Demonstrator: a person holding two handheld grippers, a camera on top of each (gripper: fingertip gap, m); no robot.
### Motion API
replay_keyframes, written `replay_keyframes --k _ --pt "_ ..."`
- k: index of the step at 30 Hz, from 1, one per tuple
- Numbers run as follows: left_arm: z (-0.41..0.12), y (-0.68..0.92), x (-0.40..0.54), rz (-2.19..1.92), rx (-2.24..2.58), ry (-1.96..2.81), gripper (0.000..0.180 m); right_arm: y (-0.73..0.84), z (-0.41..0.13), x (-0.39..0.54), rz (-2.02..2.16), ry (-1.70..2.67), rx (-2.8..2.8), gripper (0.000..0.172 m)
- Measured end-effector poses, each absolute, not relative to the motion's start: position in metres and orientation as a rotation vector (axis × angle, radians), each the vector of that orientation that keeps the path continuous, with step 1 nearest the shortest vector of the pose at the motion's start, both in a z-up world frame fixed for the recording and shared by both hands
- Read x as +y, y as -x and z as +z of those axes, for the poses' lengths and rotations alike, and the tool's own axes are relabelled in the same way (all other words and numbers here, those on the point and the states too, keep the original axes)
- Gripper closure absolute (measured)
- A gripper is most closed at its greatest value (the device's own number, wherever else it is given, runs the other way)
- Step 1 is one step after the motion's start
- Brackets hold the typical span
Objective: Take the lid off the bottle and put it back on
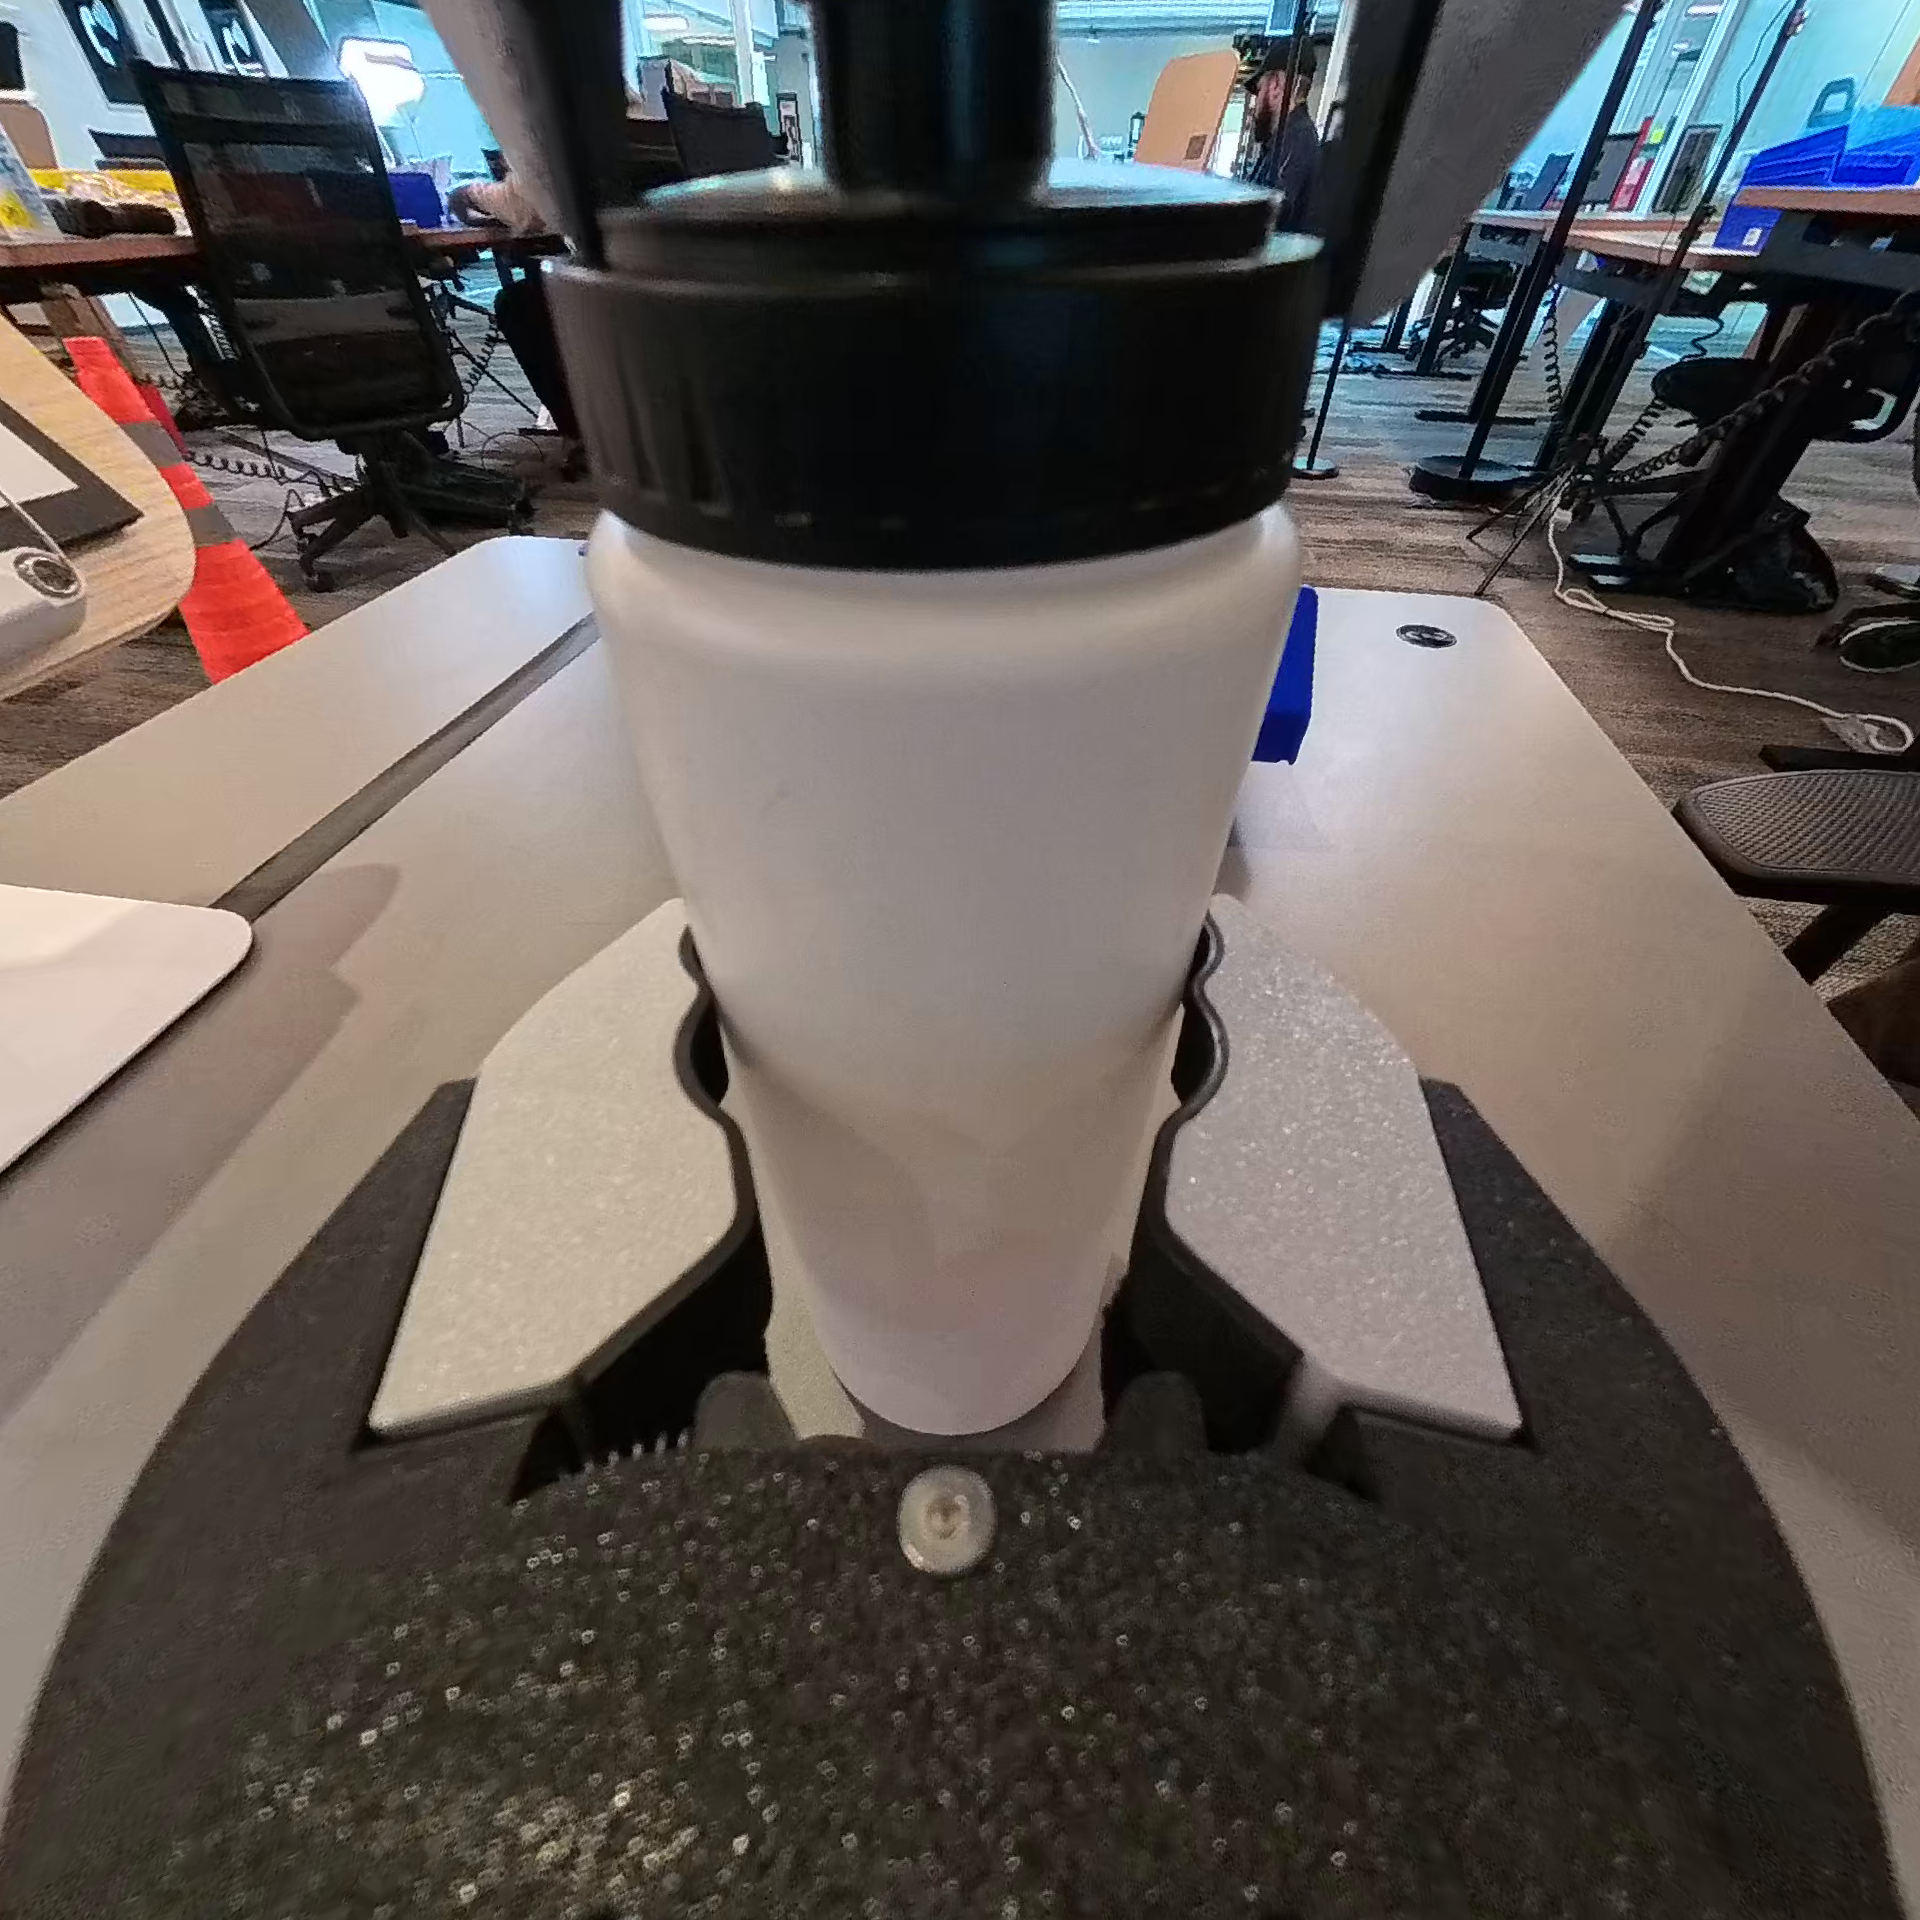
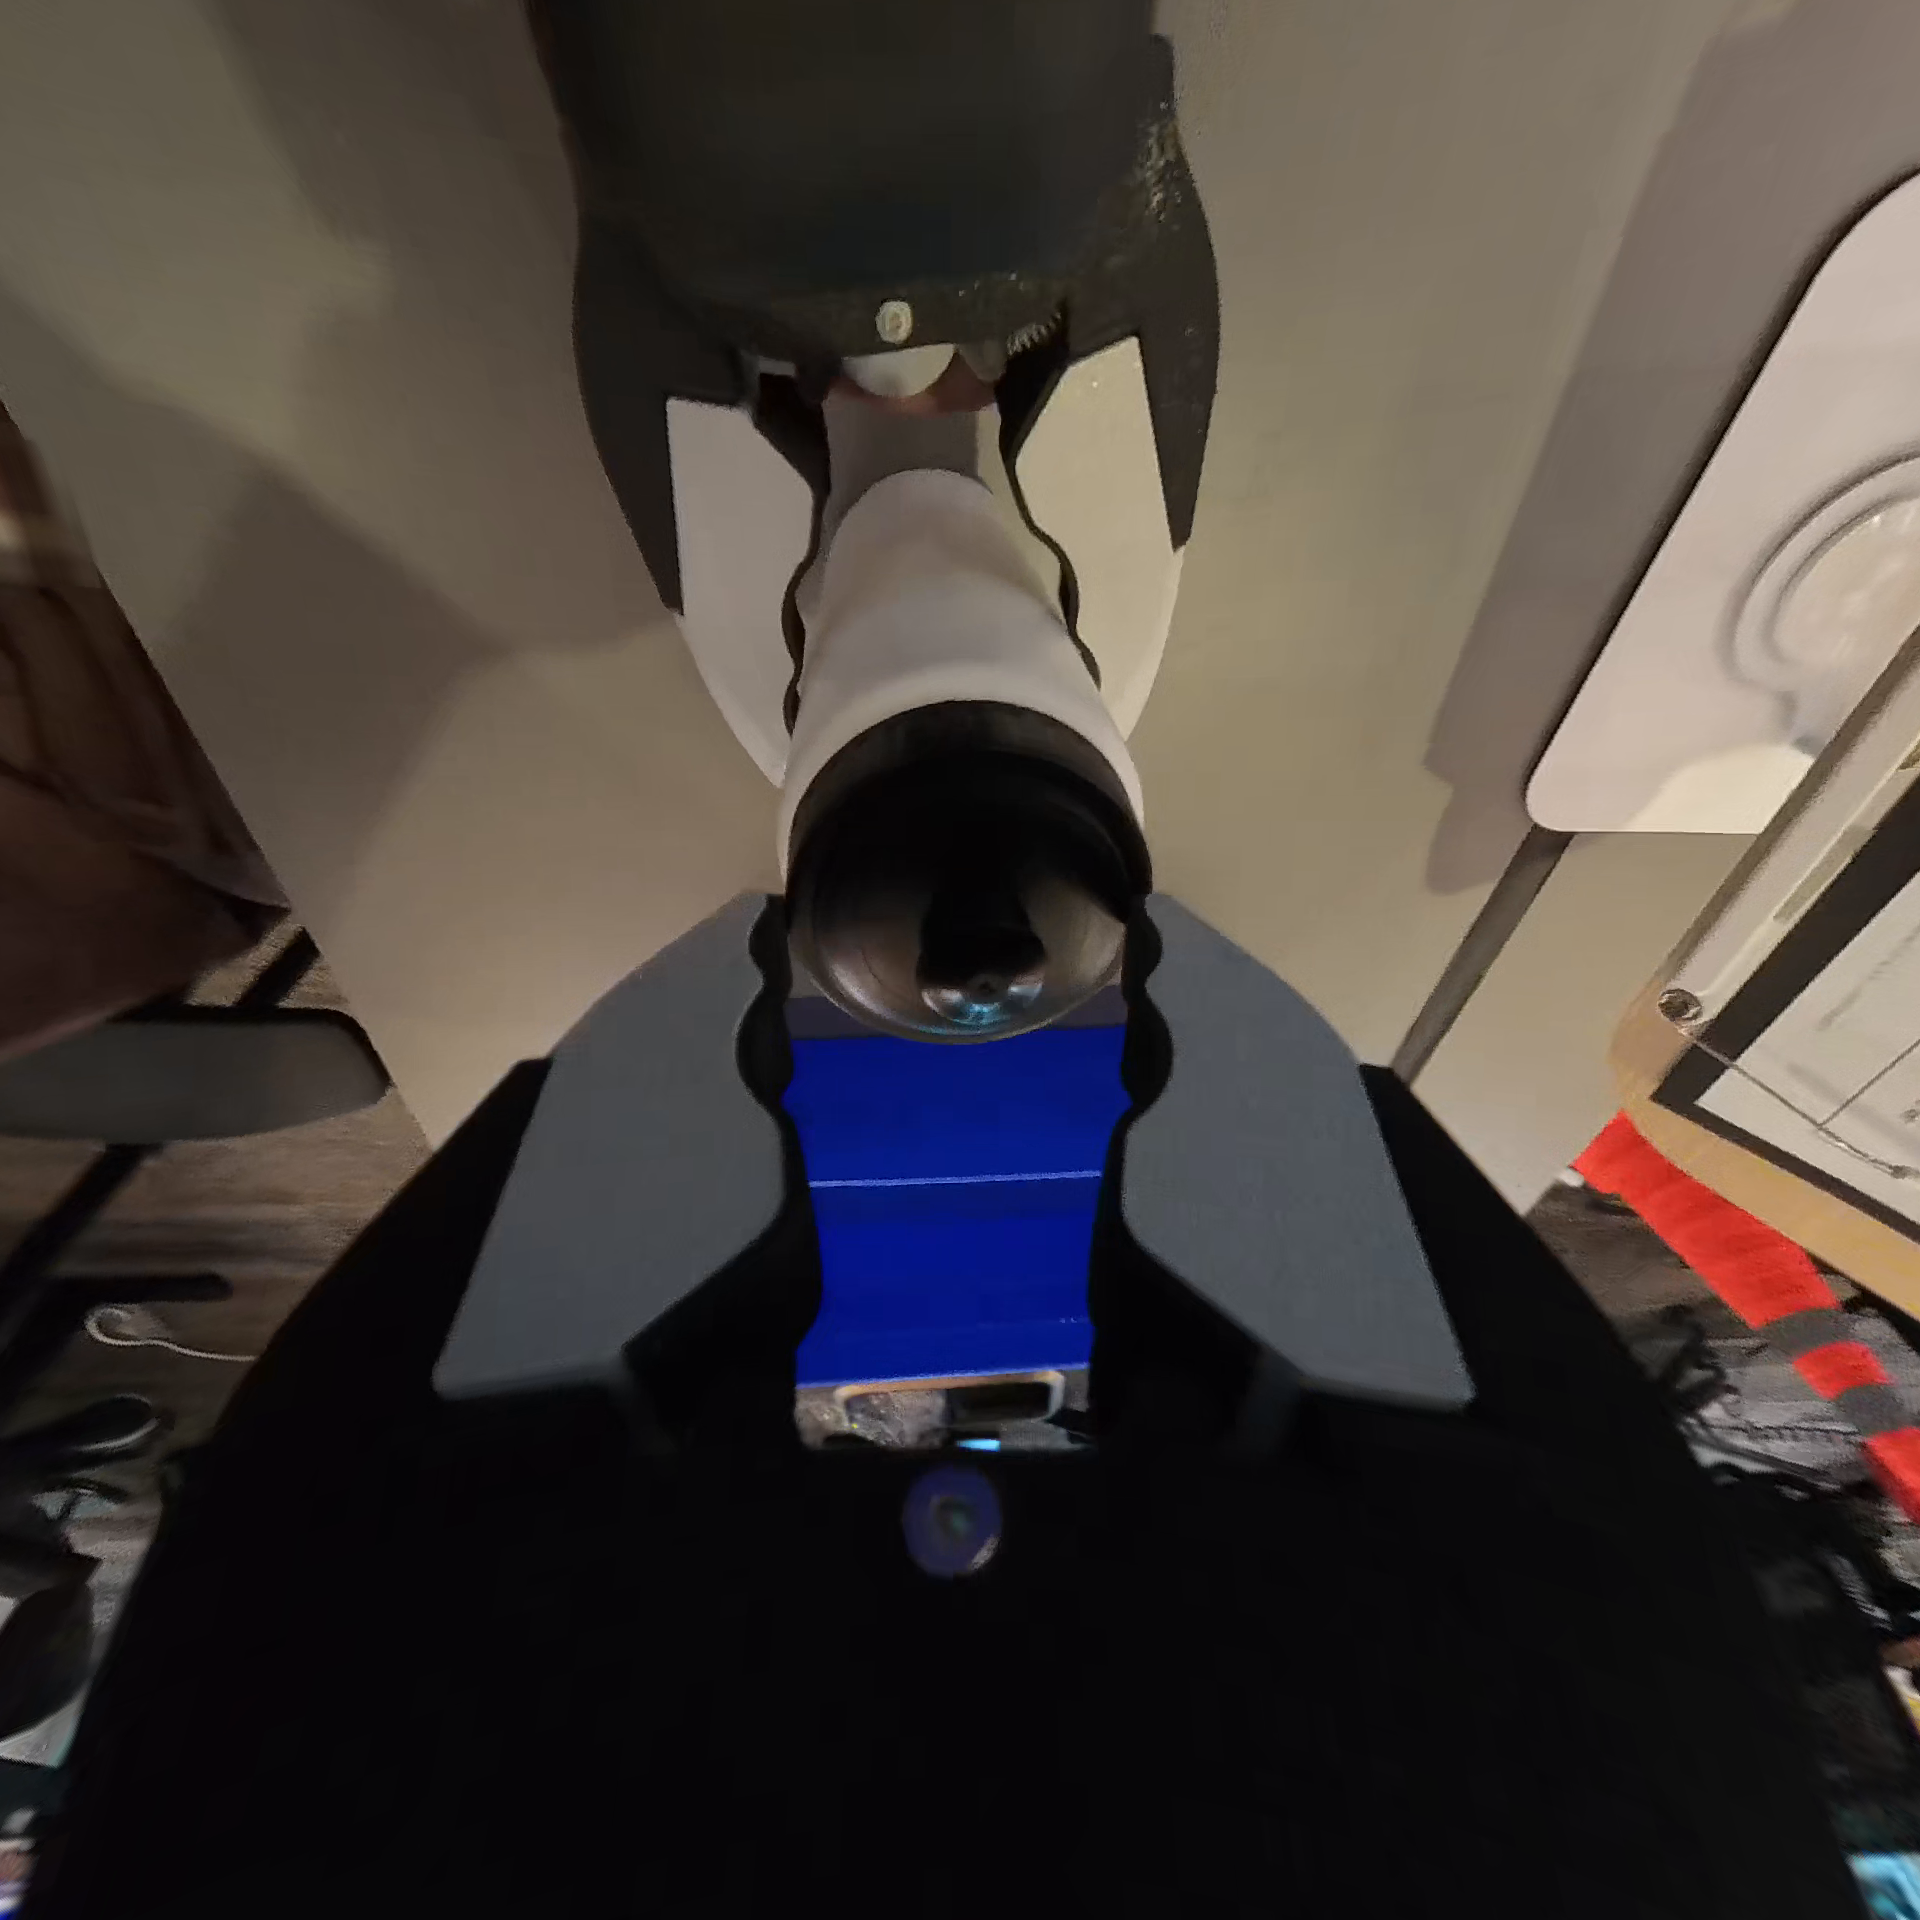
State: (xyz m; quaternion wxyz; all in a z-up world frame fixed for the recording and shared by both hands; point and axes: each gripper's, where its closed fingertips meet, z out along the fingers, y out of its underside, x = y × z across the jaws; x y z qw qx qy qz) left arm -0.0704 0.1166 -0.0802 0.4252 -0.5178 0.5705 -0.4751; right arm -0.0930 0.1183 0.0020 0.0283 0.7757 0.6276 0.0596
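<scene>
From the left wrist view, the white bottle [image 1: 945,935] stands upright on the pale bench [image 1: 1507,883], rising straight up out of the left tool [image 1: 948,997]. That tool's wavy dark pads [image 1: 698,1023] hug the lower body of the bottle on both sides, so it is clamped on the bottle and bracing it. The black lid [image 1: 935,416] sits on the bottle's neck, its ribbed skirt level. Above the lid, grey fingers of the other tool [image 1: 1455,135] come down on either side from overhead, with a dark part of it over the lid's centre. A blue block [image 1: 1288,675] shows just behind the bottle.

From the right wrist view, the camera looks nearly straight down the bottle's long axis. The lid [image 2: 961,883] is seen from the top, with the white bottle [image 2: 925,623] receding below it into the left tool [image 2: 925,582], whose pads grip it low down. The right tool [image 2: 956,935] straddles the lid: its dark wavy fingertips [image 2: 767,966] lie against the lid's rim on the left and right. I judge it clenched on the lid, though blur and shadow make the contact hard to read.

So the lid lies directly ahead of the right tool, in line with the bottle's upright axis, and any twist or lift would have to run about that axis while the left tool holds the body steady.
</scene>
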Motion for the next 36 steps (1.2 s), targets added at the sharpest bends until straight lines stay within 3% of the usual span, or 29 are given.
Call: replay_keyframes --k 2,4,6,13,18,36 --pt "-0.080 0.070 0.116 -1.187 1.428 1.292 0.096 0.093 0.003 0.119 0.158 -2.373 1.971 0.110" --pt "-0.080 0.070 0.115 -1.176 1.435 1.288 0.096 0.089 0.006 0.120 0.190 -2.217 2.189 0.093" --pt "-0.080 0.069 0.114 -1.173 1.438 1.288 0.096 0.084 0.009 0.126 0.285 -2.017 2.470 0.099" --pt "-0.080 0.070 0.114 -1.185 1.439 1.285 0.096 0.080 -0.006 0.130 0.296 -1.882 2.610 0.080" --pt "-0.080 0.070 0.115 -1.191 1.434 1.290 0.096 0.091 -0.009 0.122 0.169 -1.858 2.614 0.101" --pt "-0.081 0.066 0.115 -1.160 1.428 1.313 0.096 0.084 -0.008 0.118 0.252 -2.476 1.815 0.102"
